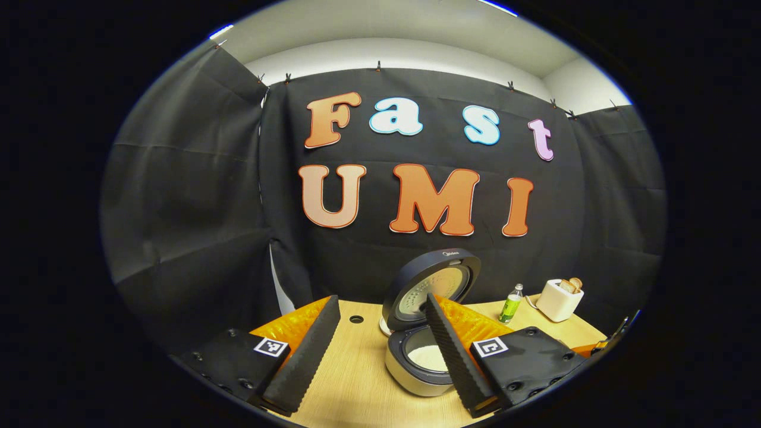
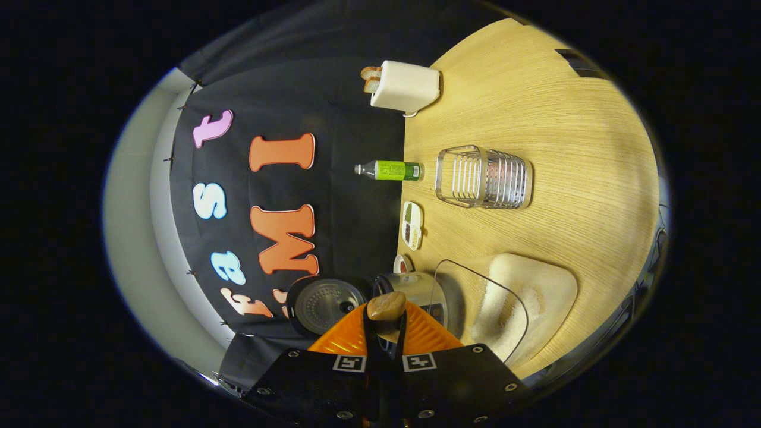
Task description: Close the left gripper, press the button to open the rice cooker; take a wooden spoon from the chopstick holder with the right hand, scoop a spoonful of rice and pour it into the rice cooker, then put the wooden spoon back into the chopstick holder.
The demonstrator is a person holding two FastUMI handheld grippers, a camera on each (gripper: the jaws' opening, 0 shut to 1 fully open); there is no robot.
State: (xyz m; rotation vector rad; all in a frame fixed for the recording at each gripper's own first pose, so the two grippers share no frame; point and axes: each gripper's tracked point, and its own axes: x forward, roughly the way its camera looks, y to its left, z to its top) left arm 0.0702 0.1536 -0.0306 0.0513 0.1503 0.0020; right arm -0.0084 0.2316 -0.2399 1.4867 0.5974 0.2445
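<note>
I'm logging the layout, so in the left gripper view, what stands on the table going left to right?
Open grey rice cooker with rice inside → small green-labelled bottle → white toaster holding bread.

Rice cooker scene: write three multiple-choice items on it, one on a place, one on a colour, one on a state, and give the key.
1. Where does the bottle stand in the left gripper view?
A. Between the rice cooker and the toaster
B. On top of the toaster
C. Inside the rice cooker

2. What colour is the toaster?
A. Red
B. White
C. Blue

3. What state is the right hand-held gripper in?
A. Open, holding nothing
B. Shut on the bottle
C. Shut on the wooden spoon

Key:
1 A: the bottle stands on the table at the back, right of the open cooker and left of the toaster.
2 B: its body is plain white in both views.
3 C: the spoon's bowl sticks out from between the closed fingers in the right gripper view.
</note>
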